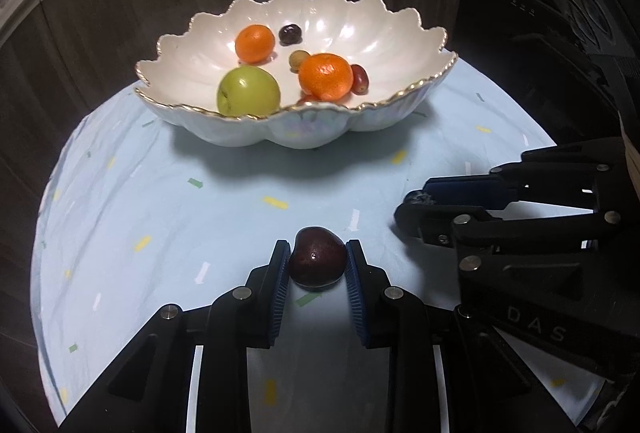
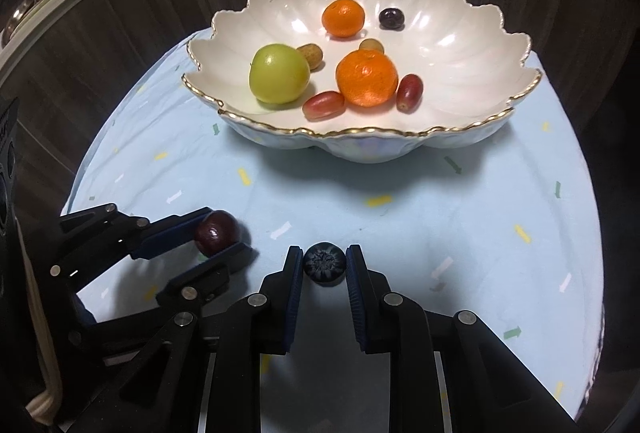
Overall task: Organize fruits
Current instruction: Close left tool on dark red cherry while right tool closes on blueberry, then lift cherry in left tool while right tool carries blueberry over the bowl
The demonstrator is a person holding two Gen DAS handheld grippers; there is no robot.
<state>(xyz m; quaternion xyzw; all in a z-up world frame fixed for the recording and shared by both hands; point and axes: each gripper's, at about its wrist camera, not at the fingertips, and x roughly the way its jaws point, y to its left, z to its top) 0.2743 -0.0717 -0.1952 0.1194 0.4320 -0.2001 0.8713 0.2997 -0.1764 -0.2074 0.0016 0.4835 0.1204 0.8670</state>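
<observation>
Fruits lie in the white bowl (image 2: 460, 49) on the blue cloth (image 1: 200, 209); nearer, the left gripper (image 1: 318, 263) clamps a cherry (image 1: 317, 261) and the right gripper (image 2: 324, 263) clamps a blueberry (image 2: 324, 261), both touching the cloth.

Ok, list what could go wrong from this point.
1. The left hand-held gripper squeezes a soft dark red fruit; it may bruise.
2. The right hand-held gripper pinches a small round dark berry that could pop out.
3. Dropping either into the scalloped bowl may knock fruit rolling.
</observation>
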